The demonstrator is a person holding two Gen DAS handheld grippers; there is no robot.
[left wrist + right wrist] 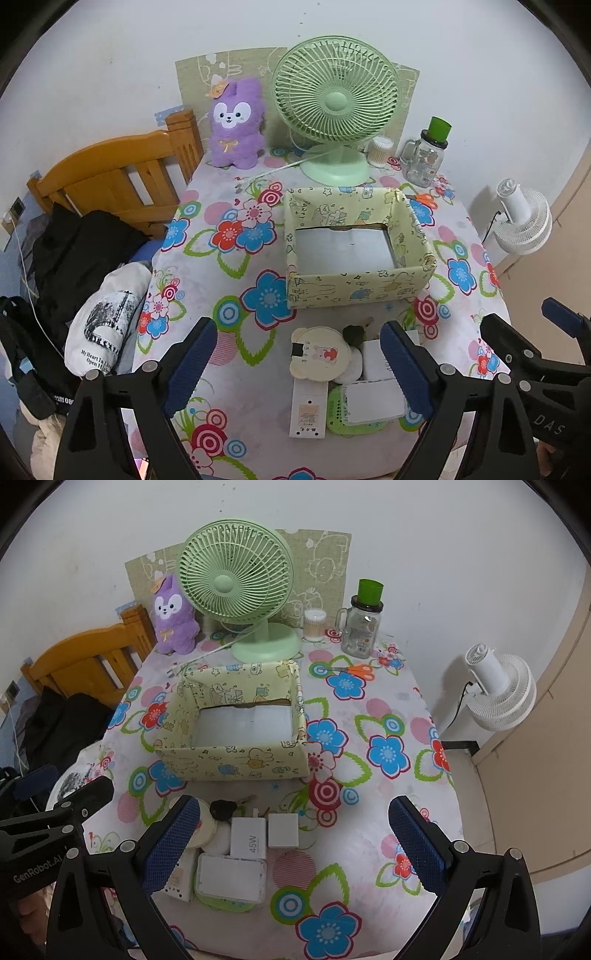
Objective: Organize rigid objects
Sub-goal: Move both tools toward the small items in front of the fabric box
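Left wrist view: we hold our left claw (299,365) spread wide, empty, above the flower-print worktop (221,295).
Pile: round cream bear-shaped case (319,352), white remote (309,410), white chargers, near the edge.
Box: pale-yellow cartoon-print cardboard box (354,286), empty, behind the pile.
Right wrist view: our right claw (291,849) is released too.
Charger: white 45W block (248,839) beside a white cube (283,830).
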